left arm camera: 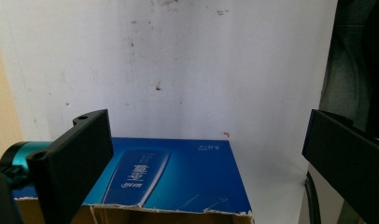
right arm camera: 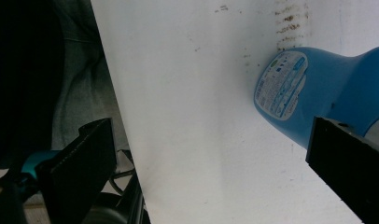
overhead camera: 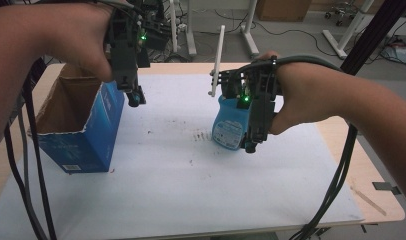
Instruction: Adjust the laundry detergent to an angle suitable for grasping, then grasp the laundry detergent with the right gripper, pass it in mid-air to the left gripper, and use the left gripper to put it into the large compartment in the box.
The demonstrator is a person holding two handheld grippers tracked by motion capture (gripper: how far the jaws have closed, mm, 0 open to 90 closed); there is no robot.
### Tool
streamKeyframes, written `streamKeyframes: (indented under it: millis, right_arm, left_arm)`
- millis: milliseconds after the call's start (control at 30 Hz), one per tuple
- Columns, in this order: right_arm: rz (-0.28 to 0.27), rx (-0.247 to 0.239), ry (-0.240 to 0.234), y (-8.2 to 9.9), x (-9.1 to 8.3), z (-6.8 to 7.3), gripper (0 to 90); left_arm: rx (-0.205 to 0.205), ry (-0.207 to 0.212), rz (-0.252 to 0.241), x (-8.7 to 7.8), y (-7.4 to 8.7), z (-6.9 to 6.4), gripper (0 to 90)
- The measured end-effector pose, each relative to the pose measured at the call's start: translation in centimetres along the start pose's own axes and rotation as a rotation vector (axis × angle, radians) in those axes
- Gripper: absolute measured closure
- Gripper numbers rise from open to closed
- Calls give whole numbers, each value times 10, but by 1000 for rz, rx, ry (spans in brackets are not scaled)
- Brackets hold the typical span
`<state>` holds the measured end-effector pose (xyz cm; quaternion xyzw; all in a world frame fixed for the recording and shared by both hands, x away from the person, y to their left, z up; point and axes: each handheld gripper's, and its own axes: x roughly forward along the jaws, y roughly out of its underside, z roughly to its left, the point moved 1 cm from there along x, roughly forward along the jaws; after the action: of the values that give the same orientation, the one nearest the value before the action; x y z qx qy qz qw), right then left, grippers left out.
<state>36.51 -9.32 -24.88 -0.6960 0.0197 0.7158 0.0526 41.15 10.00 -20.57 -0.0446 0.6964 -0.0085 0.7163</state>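
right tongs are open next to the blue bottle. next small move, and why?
Probably shift the right tongs sideways so the jaws straddle the bottle, then close. The right gripper view shows the jaws wide apart with bare mat between them, the bottle off to one side by one jaw, not gripped. The left tongs hang open at the box.

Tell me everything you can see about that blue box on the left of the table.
The blue box is cardboard, glossy blue outside with white print and plain brown inside. Its top is open, with a ragged torn rim, and no contents are visible from here. It stands upright near the left edge of the white table cover. The left gripper hangs just above its right wall, jaws open, apparently not touching it.
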Motion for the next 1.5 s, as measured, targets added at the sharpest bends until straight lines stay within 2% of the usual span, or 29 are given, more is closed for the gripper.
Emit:
streamKeyframes:
  millis: [33, 333, 467, 500, 533, 567, 700, 800, 833, 867, 900, 933, 1133, 1167, 1200, 1300, 1400, 1433, 1467, 1500]
  right_arm:
    - [0, 13, -4, 0, -1, 1, 11]
    - [-15, -6, 4, 5, -1, 1, 11]
    - [-34, 1, 12, 7, -1, 2, 11]
    - [-51, 21, 15, 10, -2, 3, 11]
    - [-51, 21, 15, 10, -2, 3, 11]
    - [-82, 32, 33, 17, -2, 1, 11]
    - [-116, 52, 42, 28, -3, 2, 11]
    - [-146, 83, 53, 42, -2, 3, 11]
    - [-171, 90, 63, 52, 0, 2, 11]
    - [-171, 90, 63, 52, 0, 2, 11]
    - [-198, 100, 64, 63, 3, 1, 11]
    - [-198, 100, 64, 63, 3, 1, 11]
    - [-260, 173, 78, 95, 17, -5, 11]
    - [-293, 195, 85, 103, 20, -7, 11]
    - [-293, 195, 85, 103, 20, -7, 11]
    - [-353, 230, 99, 116, 29, -12, 11]
    - [-385, 247, 106, 121, 33, -15, 11]
    - [-422, 263, 106, 126, 37, -17, 11]
    - [-422, 263, 106, 126, 37, -17, 11]
    - [-461, 281, 109, 129, 42, -19, 11]
  left_arm:
    - [0, 0, 0, 0, 0, 0, 17]
    - [-7, 2, 14, 2, -3, -1, 17]
    - [-9, 1, 19, 1, -2, -3, 17]
    - [-10, -1, 19, 1, -2, -3, 17]
    - [-10, -1, 19, 1, -2, -3, 17]
    - [-12, -2, 20, 1, -2, -4, 17]
    - [-14, -4, 20, 1, -2, -4, 17]
    - [-15, -5, 22, 1, -2, -4, 17]
    - [-16, -6, 23, 1, -3, -5, 17]
    - [-15, -7, 21, 1, -3, -5, 17]
    - [-17, -5, 23, 1, -3, -5, 17]
    - [-17, -5, 24, 0, -3, -5, 17]
    - [-22, -4, 25, 0, -3, -6, 17]
    - [-21, -6, 27, 0, -3, -6, 17]
    - [-22, -7, 26, 0, -2, -6, 17]
    - [-24, -2, 25, -1, -2, -7, 17]
    - [-24, -4, 22, -2, -2, -8, 17]
    - [-26, -3, 24, -1, -2, -8, 17]
    - [-26, -3, 24, -1, -2, -8, 17]
    - [-24, -2, 27, -1, -2, -7, 17]
